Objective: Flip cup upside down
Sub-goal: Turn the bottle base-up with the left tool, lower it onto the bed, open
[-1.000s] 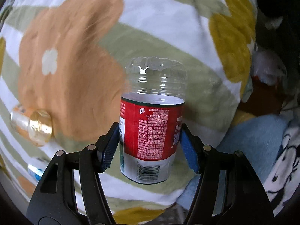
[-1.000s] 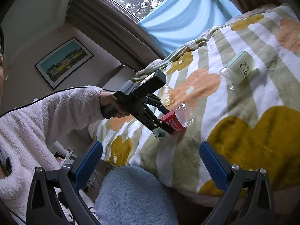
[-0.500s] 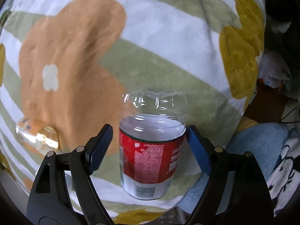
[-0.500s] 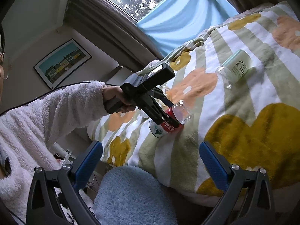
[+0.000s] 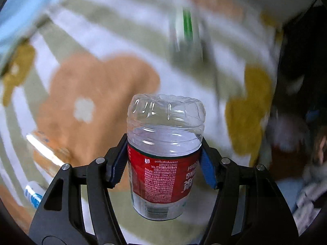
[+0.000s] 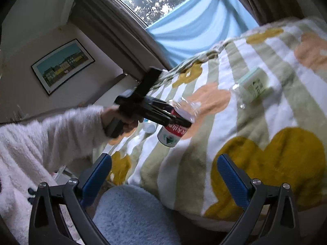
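The cup point(image 5: 164, 155) is a cut clear plastic bottle with a red label, its closed bumpy base pointing away from me. My left gripper point(image 5: 163, 163) is shut on it at the label's top edge and holds it above the flowered blanket point(image 5: 98, 94). In the right wrist view the cup point(image 6: 176, 126) hangs tilted in the left gripper point(image 6: 179, 122), lifted off the blanket point(image 6: 265, 134). My right gripper point(image 6: 163, 175) is open and empty, low near the bed's front edge.
A green-labelled cup point(image 6: 252, 85) lies on its side further back on the blanket; it shows blurred in the left wrist view point(image 5: 187, 30). An amber cup point(image 5: 47, 153) lies at the left. A blue fluffy cushion point(image 6: 132, 214) sits below the right gripper.
The left gripper had opened around the cup half a second ago; it has now shut on it again and lifted it, swinging up and back. The right gripper stayed still.
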Available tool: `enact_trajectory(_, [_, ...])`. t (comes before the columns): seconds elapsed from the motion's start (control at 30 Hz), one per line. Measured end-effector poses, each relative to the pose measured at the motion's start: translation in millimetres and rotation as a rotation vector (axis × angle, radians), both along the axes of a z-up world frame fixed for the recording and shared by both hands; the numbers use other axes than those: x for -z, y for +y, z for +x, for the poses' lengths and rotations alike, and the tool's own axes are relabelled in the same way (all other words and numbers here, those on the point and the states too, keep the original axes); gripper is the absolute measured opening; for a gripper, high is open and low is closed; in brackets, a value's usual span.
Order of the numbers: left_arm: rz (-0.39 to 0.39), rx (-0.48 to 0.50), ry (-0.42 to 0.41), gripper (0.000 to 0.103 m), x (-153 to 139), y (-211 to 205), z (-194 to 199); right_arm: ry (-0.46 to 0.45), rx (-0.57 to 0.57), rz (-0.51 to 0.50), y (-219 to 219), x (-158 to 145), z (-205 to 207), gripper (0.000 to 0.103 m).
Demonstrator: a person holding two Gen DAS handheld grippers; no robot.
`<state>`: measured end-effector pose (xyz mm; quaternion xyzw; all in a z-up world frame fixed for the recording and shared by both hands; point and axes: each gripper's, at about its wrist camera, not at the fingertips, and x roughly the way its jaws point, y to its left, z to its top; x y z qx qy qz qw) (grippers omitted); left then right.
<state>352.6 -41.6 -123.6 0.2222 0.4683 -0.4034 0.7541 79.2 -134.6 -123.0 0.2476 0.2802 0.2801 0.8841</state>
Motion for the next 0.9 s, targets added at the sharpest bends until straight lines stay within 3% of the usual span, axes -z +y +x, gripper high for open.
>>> enact_trajectory(0.07, [-0.199, -0.115, -0.130, 0.060, -13, 23, -9, -0.018, -0.001, 0.000, 4, -3, -1, 0.103])
enact_trajectory(0.13, [-0.367, -0.224, -0.144, 0.060, -11, 40, -7, -0.032, -0.007, 0.001, 9, -6, 0, 0.103])
enact_trajectory(0.17, [-0.412, -0.265, -0.142, 0.060, -4, 47, -7, -0.032, -0.010, 0.005, 10, -6, 1, 0.103])
enact_trajectory(0.3, [-0.448, -0.392, -0.234, 0.060, 25, 62, -13, -0.013, -0.039, 0.026, 16, -1, 8, 0.103])
enact_trajectory(0.37, [-0.472, -0.416, -0.225, 0.060, 42, 72, -11, -0.008, -0.043, 0.013, 20, -1, 9, 0.103])
enact_trajectory(0.53, [-0.446, -0.388, -0.229, 0.060, 51, 71, -12, -0.006, -0.058, 0.013, 26, 3, 11, 0.103])
enact_trajectory(0.73, [-0.326, -0.320, -0.242, 0.060, 45, 69, -33, -0.003, -0.079, -0.004, 36, 7, 17, 0.103])
enact_trajectory(0.9, [-0.219, -0.330, -0.180, 0.060, 40, 67, -35, -0.002, -0.071, -0.032, 40, 6, 20, 0.103])
